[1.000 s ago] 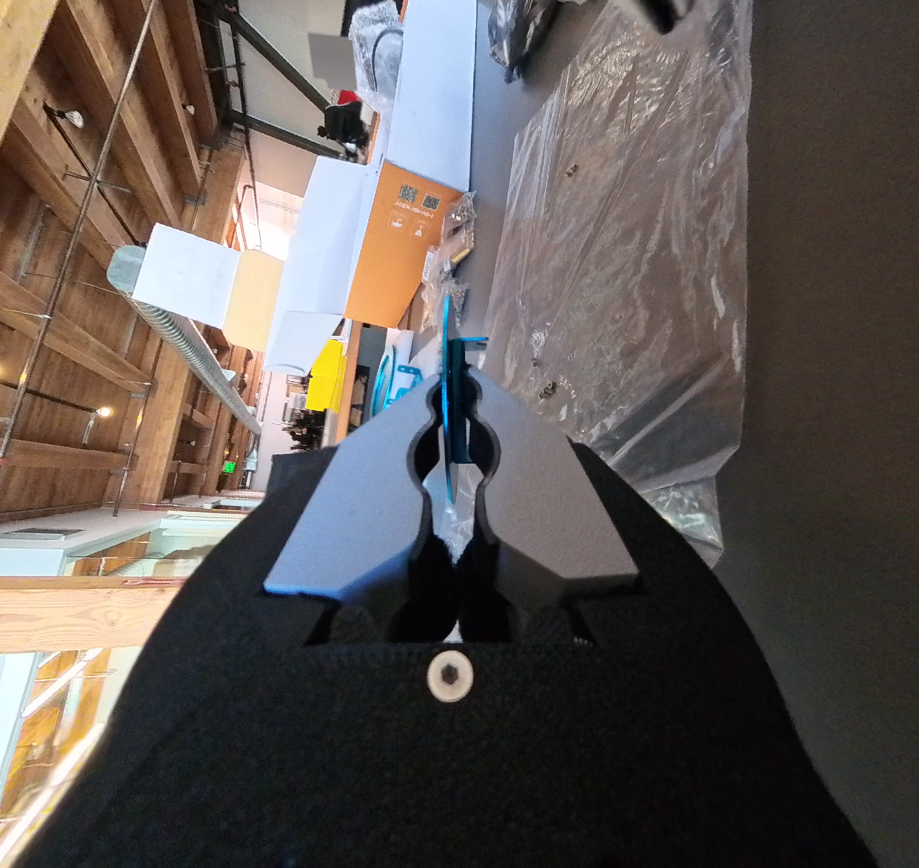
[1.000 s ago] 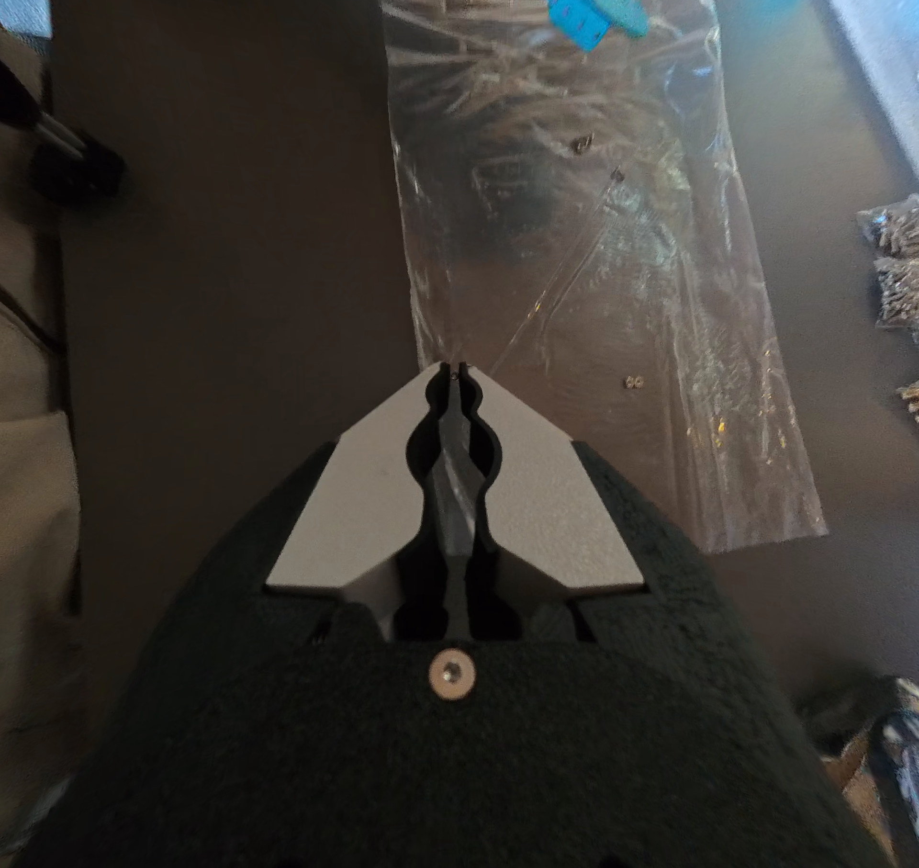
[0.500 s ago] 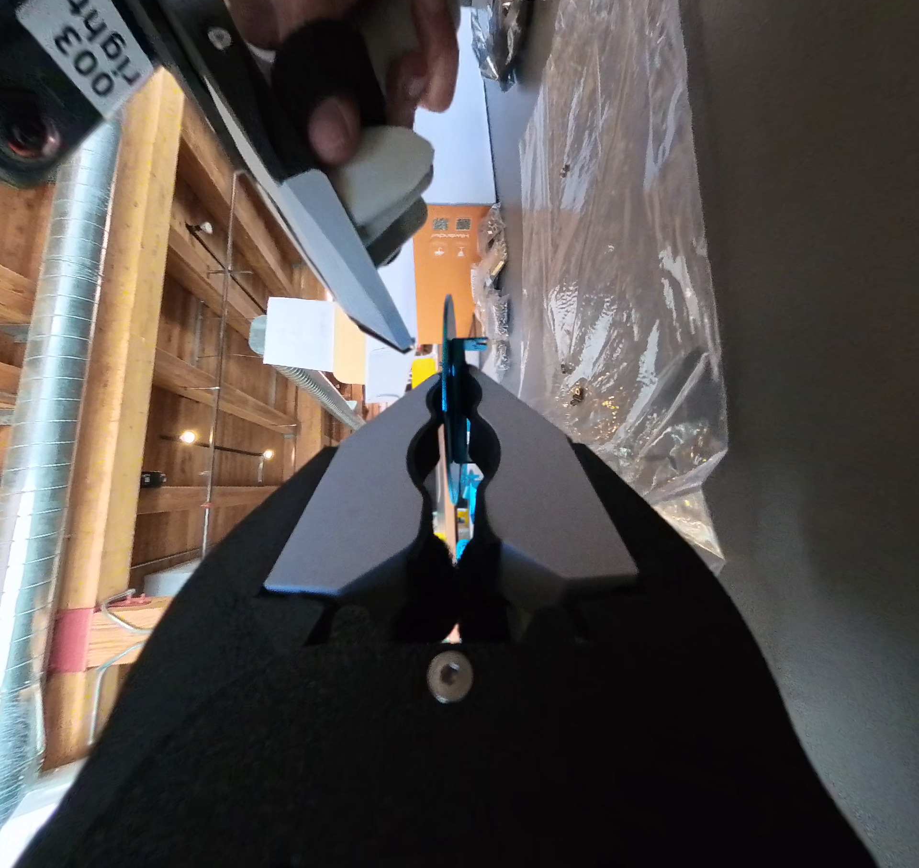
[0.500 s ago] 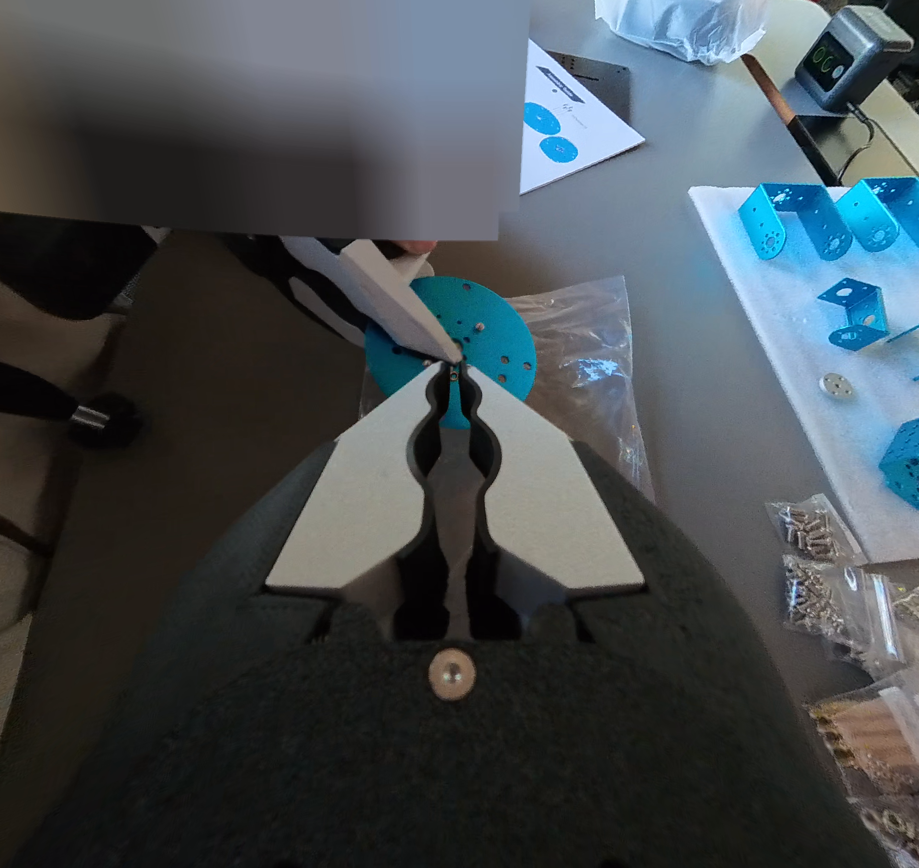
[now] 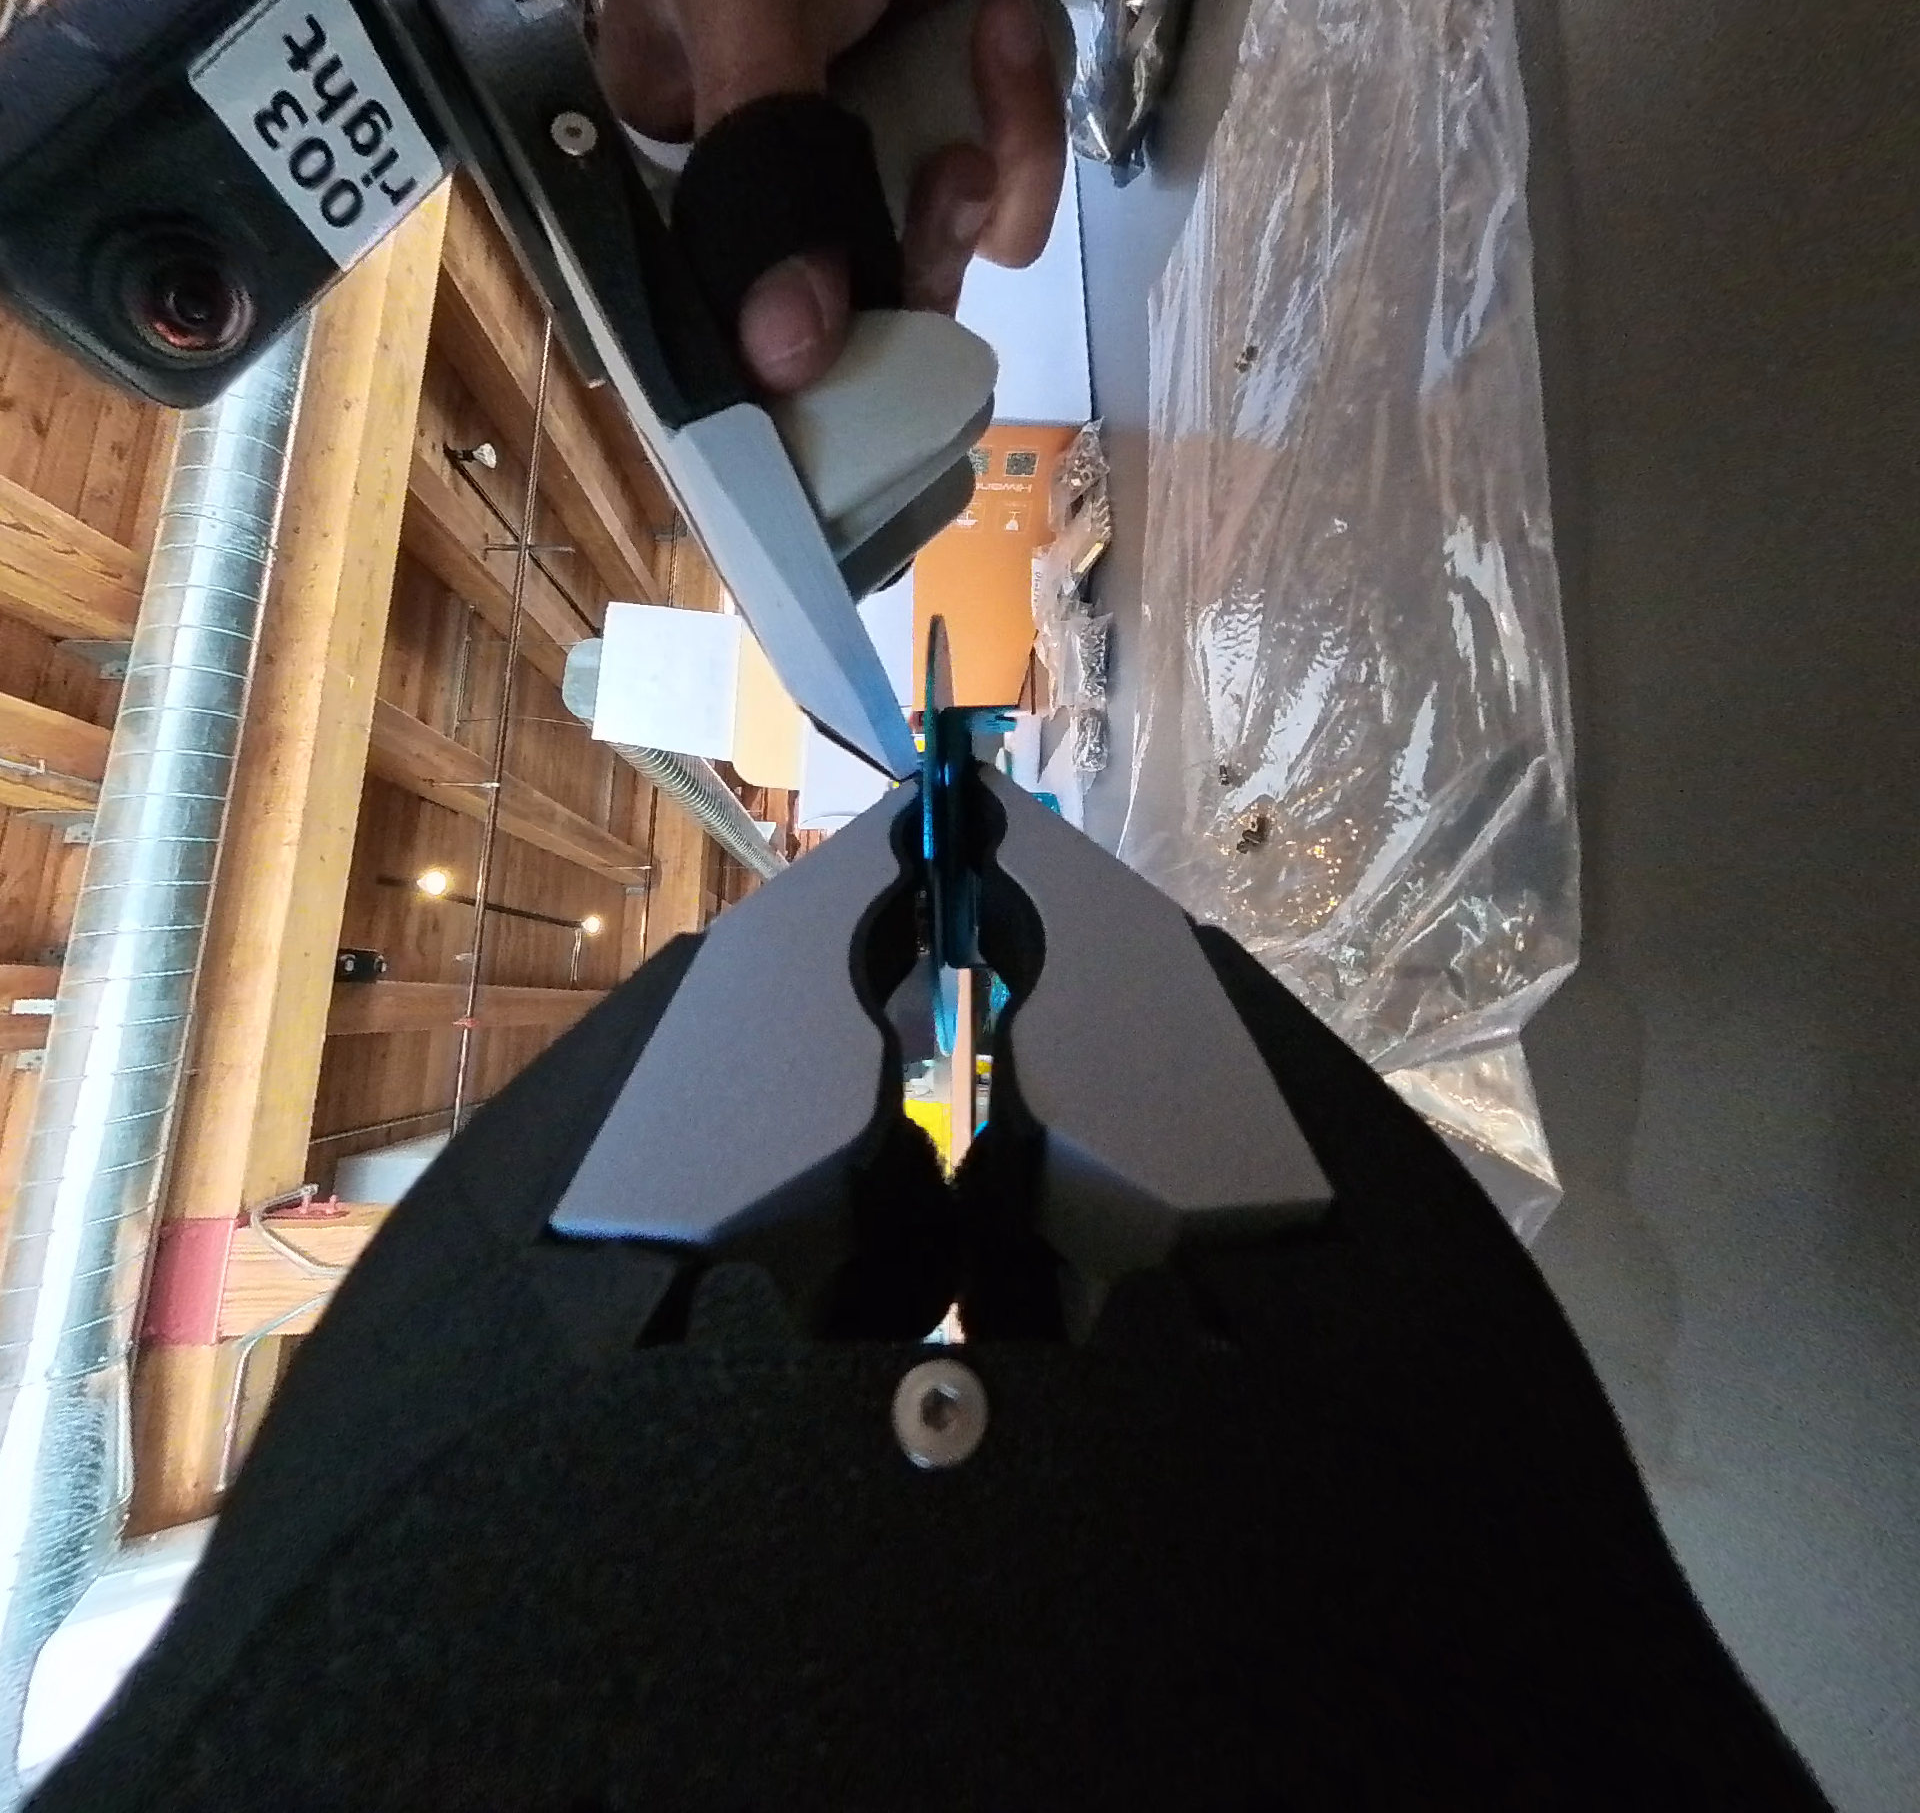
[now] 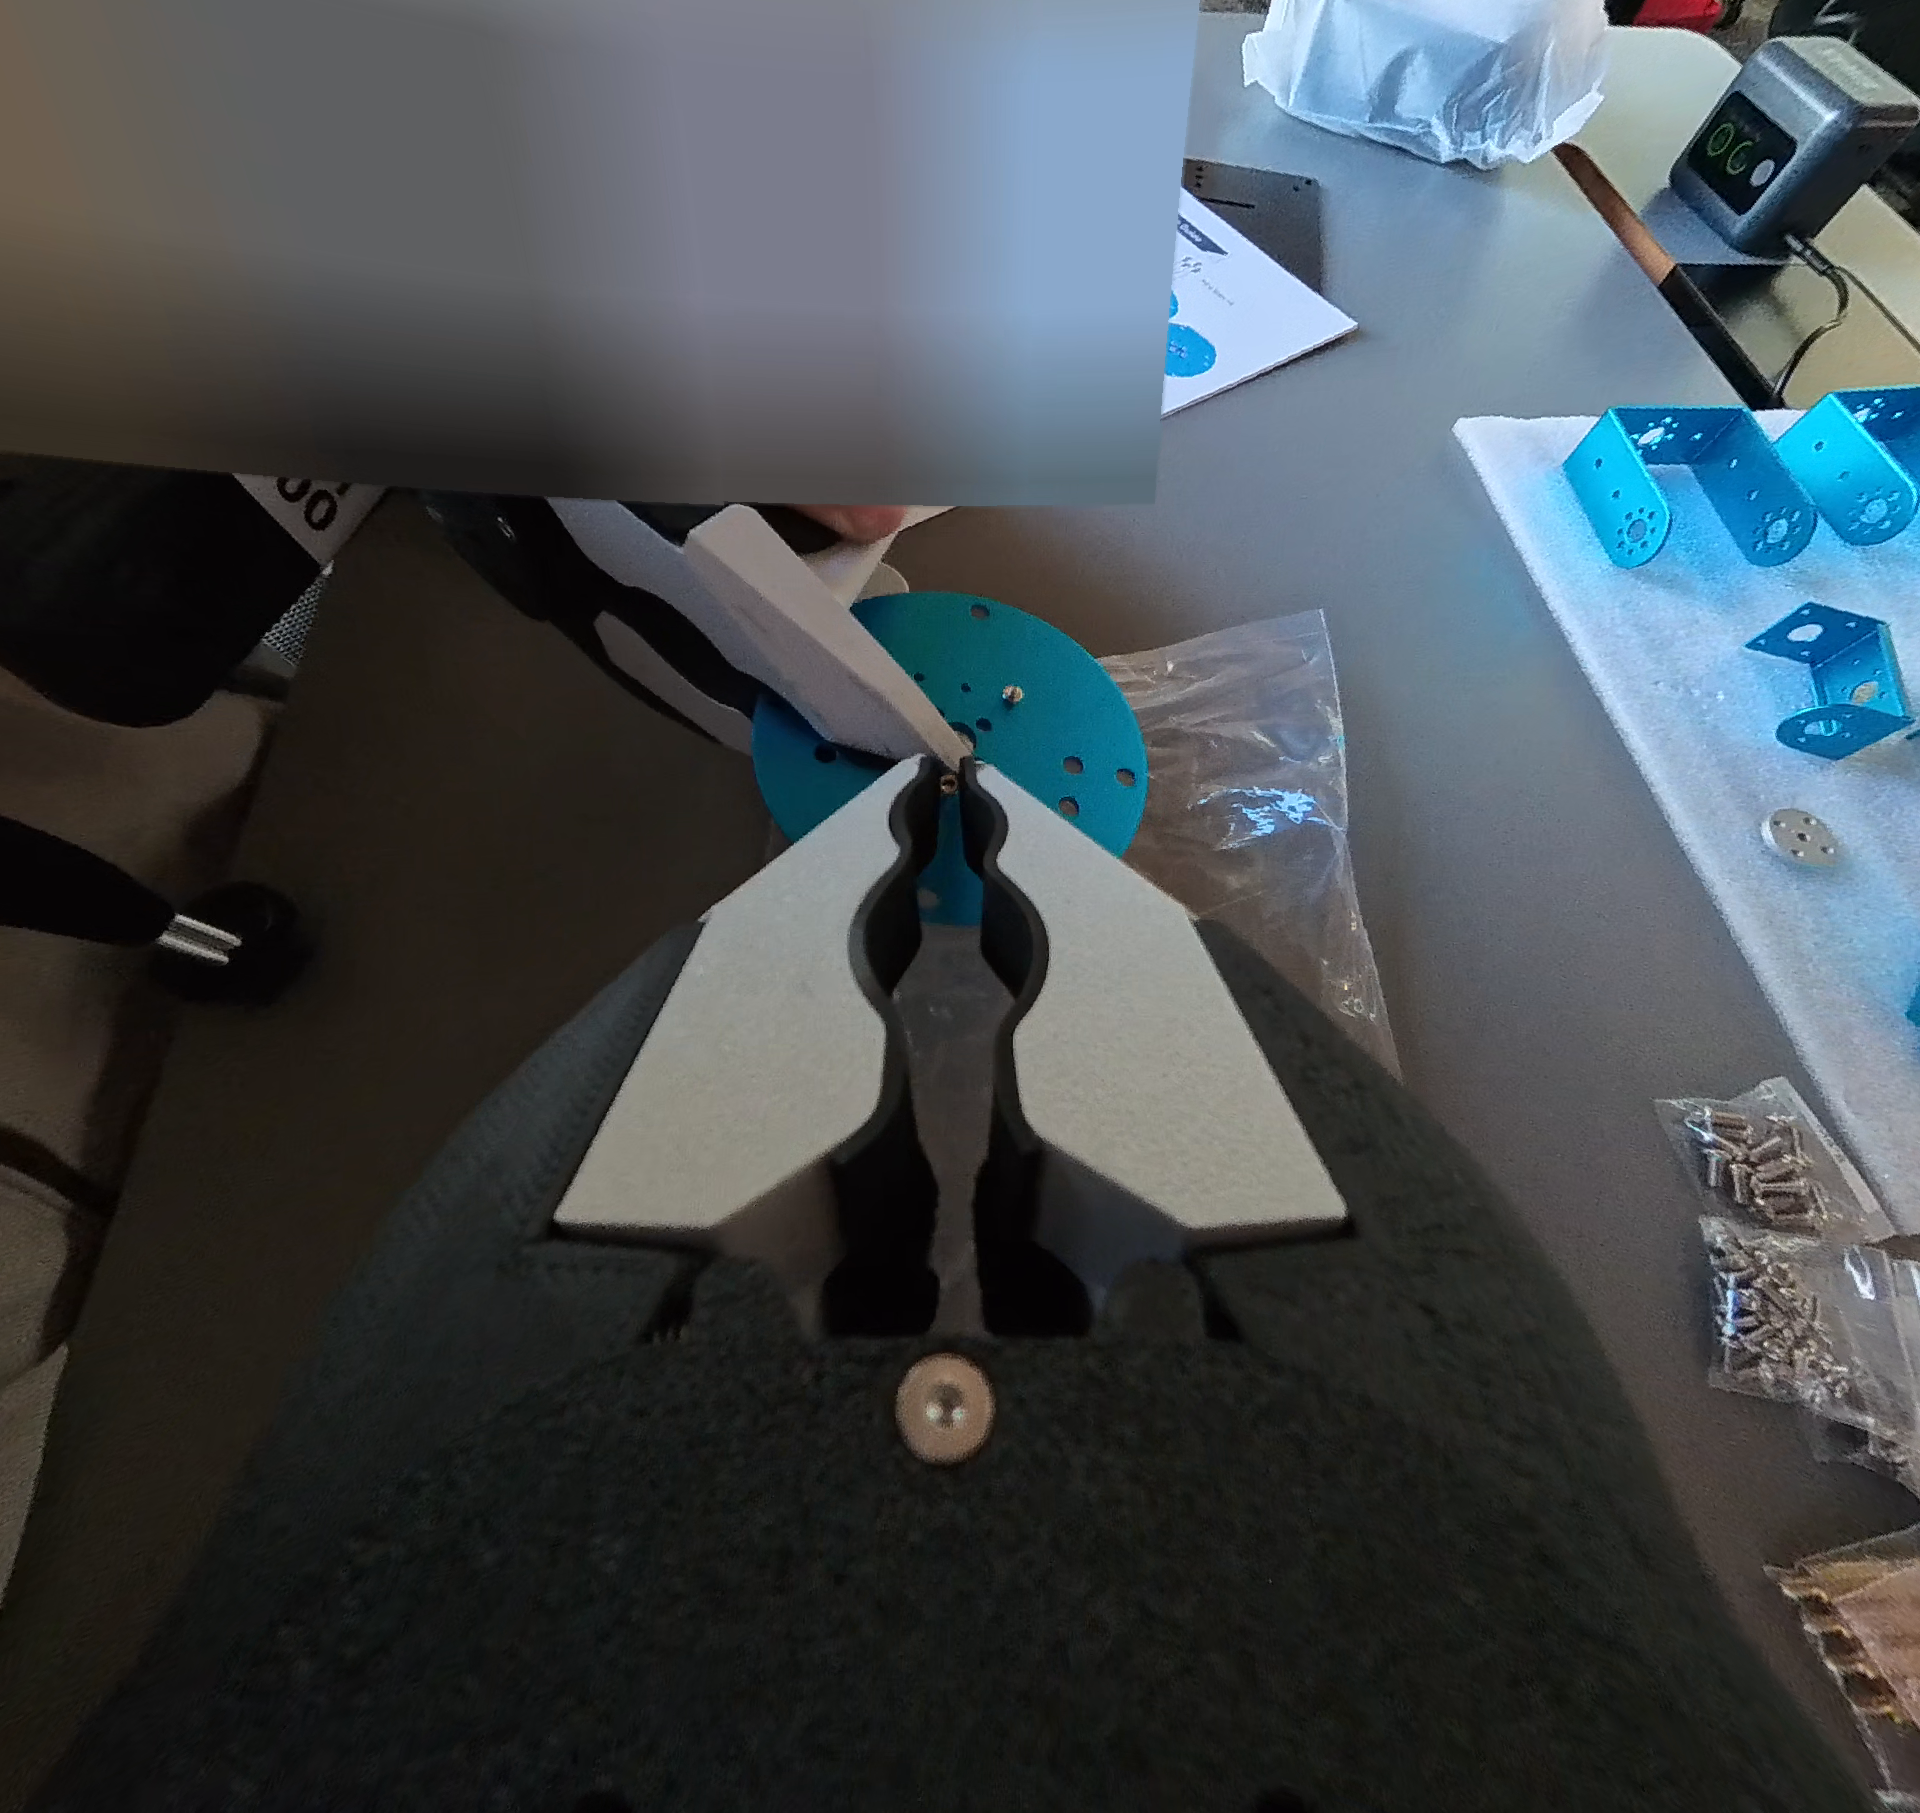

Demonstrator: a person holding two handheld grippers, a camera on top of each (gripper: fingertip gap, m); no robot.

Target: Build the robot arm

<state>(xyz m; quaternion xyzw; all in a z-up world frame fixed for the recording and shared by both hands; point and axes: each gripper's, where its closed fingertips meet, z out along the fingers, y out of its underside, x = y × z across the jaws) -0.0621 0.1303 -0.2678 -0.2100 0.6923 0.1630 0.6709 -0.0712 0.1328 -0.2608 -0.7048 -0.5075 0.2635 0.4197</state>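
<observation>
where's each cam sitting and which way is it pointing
Left wrist view: on the left gripper, rolled sideways, so the grey table runs up the right edge; it looks edge-on along the blue disc it clamps, and the right gripper's fingers and a hand show.
Right wrist view: on the right gripper, looking down at the disc's face; its tips pinch a small screw.
Both share the disc, the clear bag and each other's gripper.

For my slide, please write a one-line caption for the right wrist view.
Right gripper pinches a small screw at the blue perforated disc, which the left gripper holds above a clear plastic bag.
</observation>
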